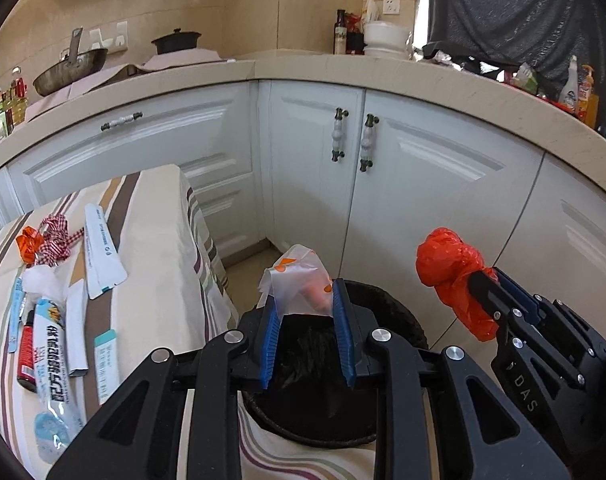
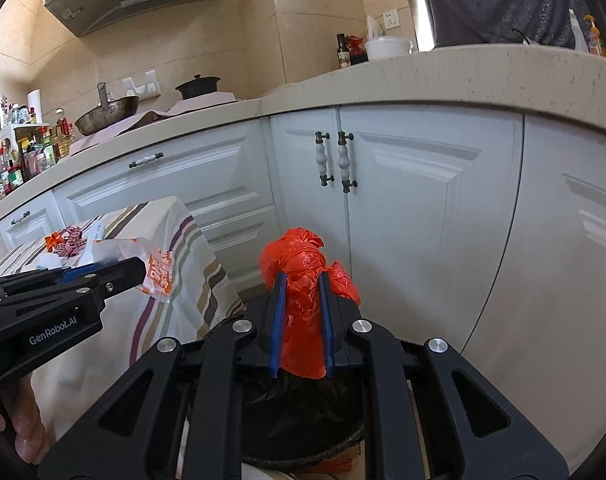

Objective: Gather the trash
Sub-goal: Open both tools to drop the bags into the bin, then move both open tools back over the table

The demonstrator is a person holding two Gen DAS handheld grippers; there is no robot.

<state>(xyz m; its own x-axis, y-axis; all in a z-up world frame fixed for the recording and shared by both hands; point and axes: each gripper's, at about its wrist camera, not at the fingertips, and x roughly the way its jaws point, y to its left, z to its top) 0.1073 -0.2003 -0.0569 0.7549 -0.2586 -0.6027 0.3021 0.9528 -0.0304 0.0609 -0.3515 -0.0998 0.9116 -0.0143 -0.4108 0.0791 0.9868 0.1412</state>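
Observation:
My left gripper (image 1: 305,292) is shut on a white plastic bag with orange print (image 1: 299,280) and holds it over the black-lined trash bin (image 1: 399,316). My right gripper (image 2: 301,280) is shut on a crumpled red plastic bag (image 2: 303,280) above the same bin (image 2: 303,412). The right gripper with its red bag (image 1: 451,268) shows at the right of the left wrist view. The left gripper with the white bag (image 2: 159,272) shows at the left of the right wrist view.
A table with a striped cloth (image 1: 159,248) stands left of the bin and bears several wrappers (image 1: 99,248), a red-checked ribbon (image 1: 57,238) and an orange scrap (image 1: 27,242). White cabinets (image 1: 383,208) stand close behind the bin under a cluttered counter (image 1: 303,68).

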